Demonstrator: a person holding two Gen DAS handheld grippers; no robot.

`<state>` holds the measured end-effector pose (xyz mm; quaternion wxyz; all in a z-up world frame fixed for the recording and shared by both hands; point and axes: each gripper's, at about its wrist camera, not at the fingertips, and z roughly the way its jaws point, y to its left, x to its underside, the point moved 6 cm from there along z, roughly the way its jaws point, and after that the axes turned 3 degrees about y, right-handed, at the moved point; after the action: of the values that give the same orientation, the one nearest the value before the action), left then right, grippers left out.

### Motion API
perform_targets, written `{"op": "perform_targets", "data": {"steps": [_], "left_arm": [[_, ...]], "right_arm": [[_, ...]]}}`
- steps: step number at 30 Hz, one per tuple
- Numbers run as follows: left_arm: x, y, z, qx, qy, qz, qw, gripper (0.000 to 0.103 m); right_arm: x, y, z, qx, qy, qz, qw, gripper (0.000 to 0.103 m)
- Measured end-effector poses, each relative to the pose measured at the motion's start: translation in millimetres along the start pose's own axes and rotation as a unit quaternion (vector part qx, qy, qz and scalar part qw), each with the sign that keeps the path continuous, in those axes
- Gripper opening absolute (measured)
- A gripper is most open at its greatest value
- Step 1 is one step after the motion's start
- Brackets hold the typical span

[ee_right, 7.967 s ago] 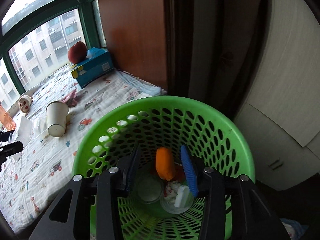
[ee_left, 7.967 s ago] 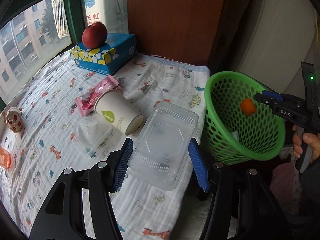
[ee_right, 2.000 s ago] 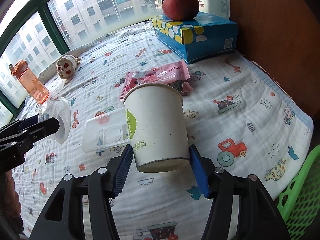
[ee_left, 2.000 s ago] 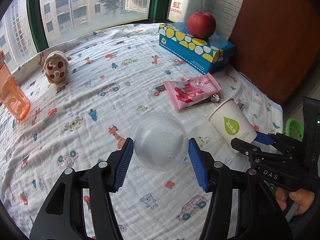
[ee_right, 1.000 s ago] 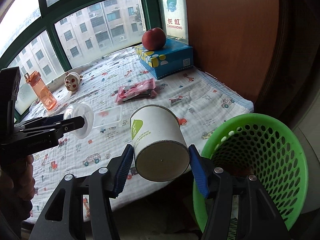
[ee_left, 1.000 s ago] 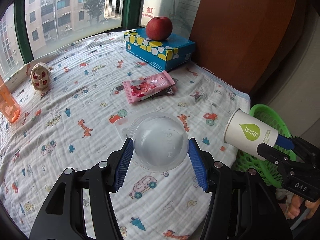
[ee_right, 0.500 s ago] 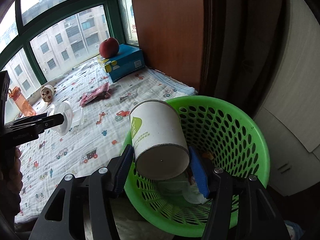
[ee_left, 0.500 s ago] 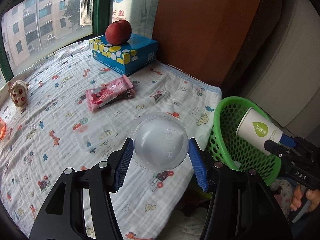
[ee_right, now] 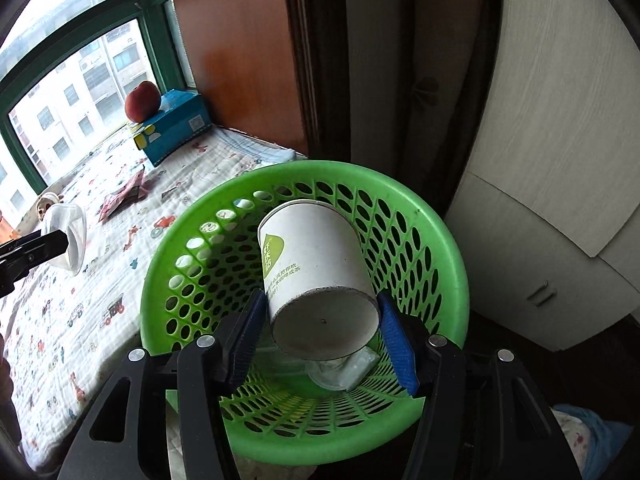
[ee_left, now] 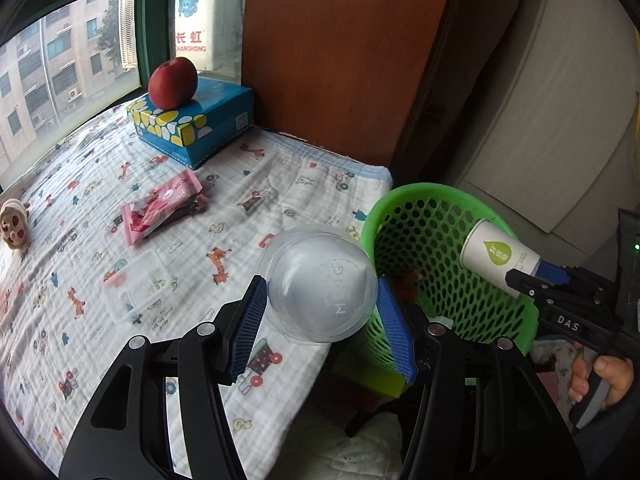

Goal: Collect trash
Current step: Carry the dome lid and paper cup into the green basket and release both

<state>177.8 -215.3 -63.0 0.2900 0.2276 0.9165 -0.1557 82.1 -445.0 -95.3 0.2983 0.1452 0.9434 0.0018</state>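
Observation:
My right gripper point(ee_right: 320, 328) is shut on a white paper cup point(ee_right: 316, 276) with a green leaf mark, held over the inside of the green mesh basket point(ee_right: 436, 232). The same paper cup point(ee_left: 498, 256) shows in the left wrist view, above the green mesh basket point(ee_left: 424, 216). My left gripper point(ee_left: 318, 320) is shut on a clear plastic dome lid point(ee_left: 320, 284), which hangs over the bed's edge just left of the basket. Clear and white trash lies at the basket's bottom. On the bed lie a pink snack wrapper point(ee_left: 160, 208) and a clear plastic tray point(ee_left: 136, 284).
A blue tissue box point(ee_left: 192, 128) with a red apple point(ee_left: 173, 82) on it stands at the back of the patterned bed sheet point(ee_left: 80, 320). A small plush toy point(ee_left: 12, 222) lies far left. A brown panel and pale cabinets stand behind the basket.
Both grippers have swung from over the bed toward the basket. The cup has gone from beside the basket to above its inside. The dome lid has reached the bed's edge.

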Motion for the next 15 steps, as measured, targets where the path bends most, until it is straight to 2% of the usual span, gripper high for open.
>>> {"op": "perform_targets", "data": {"steps": [4,15], "left_arm": [[-0.4,-16.6,4.5,0.007,0.003,0.016,0.9998,0.056],[-4.4,-58.0,22.9,0.025,0.021,0.051,0.9982,0.056]], "right_arm": [[1.0,-14.1,5.1,0.005,0.001,0.015,1.000,0.063],[3.7,-31.5,-8.4,-0.002,-0.015,0.029,0.999,0.064]]}}
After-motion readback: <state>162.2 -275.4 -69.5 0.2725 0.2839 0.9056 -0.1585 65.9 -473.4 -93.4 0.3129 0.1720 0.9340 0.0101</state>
